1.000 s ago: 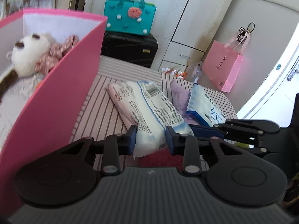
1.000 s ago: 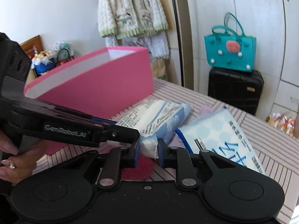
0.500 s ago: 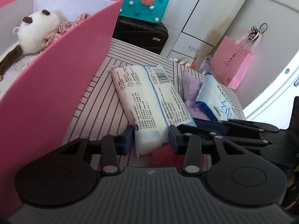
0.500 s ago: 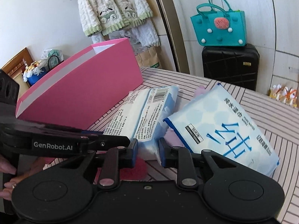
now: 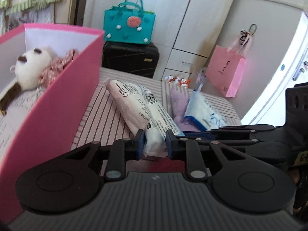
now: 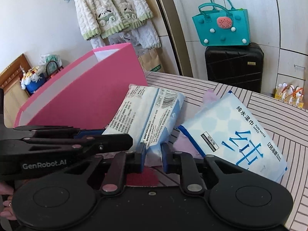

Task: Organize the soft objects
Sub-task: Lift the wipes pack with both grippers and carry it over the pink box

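Since half a second ago the near end of the long tissue pack [image 5: 142, 105] has come up off the striped counter [image 5: 107, 111], and the left gripper [image 5: 154, 144] has just been closing, its blue pads now pinching that soft, crinkled end. The right gripper [image 6: 153, 154] has also just been closing and pinches the same end of the same pack [image 6: 148, 113] from the other side, the film bunched between its pads.

Only the left wrist view looks into the pink box [image 5: 57, 104], a stiff card box with white inner walls: a fluffy white plush toy [image 5: 30, 67] with brown ears lies there against a ruffled pink fabric piece [image 5: 57, 67]. That view also shows a glossy pink paper bag [image 5: 227, 73] hanging by ribbon handles, and the right gripper's black arm coming in from the right edge.

Only the right wrist view shows the flat blue-and-white wipes pack [image 6: 234, 134] face on, with printed characters and a smooth film, lying just beside the held pack on a lilac cloth [image 6: 184, 144]. It also shows a nubby cream cardigan [image 6: 109, 9] hanging on the wall, a person's fingers [image 6: 6, 204] at the lower left edge, and the left gripper's arm crossing from the left.

Both views catch a teal felt handbag [image 5: 128, 27] standing on a ribbed black suitcase [image 5: 130, 59], and a red fuzzy thing [image 6: 142, 177] under the gripper tips.
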{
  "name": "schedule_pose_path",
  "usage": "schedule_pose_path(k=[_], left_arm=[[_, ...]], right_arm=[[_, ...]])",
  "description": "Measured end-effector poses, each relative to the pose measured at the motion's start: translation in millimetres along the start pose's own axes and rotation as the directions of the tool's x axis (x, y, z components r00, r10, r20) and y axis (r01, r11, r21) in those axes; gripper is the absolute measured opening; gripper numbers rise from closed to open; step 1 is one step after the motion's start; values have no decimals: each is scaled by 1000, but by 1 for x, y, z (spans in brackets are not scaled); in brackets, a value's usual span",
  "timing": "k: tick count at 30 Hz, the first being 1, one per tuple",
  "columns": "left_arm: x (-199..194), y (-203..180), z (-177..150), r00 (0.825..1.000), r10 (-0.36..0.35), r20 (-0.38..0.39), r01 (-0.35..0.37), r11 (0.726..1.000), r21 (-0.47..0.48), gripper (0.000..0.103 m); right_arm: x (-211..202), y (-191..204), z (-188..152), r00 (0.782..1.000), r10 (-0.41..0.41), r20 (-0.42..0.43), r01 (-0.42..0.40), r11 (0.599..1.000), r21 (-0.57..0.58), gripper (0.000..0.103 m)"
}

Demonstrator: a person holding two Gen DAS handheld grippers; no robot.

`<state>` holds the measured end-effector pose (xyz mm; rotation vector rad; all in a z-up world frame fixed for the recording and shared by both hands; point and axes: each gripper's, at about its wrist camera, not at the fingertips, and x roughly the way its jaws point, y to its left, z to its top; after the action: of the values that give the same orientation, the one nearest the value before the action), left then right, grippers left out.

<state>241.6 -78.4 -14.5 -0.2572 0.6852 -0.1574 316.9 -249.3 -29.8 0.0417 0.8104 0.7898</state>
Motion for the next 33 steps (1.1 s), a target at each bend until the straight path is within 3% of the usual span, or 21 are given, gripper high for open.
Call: schedule_pose_path(k=[23, 33], left_arm=[[-98, -6, 7, 994, -112, -4, 111, 984, 139, 22], [-150, -1, 10, 983, -176, -57, 184, 953, 242, 23]], right_arm=[[-73, 73, -5, 998, -47, 33, 47, 999, 9, 23], [-107, 122, -17, 996, -65, 63, 67, 997, -30, 24]])
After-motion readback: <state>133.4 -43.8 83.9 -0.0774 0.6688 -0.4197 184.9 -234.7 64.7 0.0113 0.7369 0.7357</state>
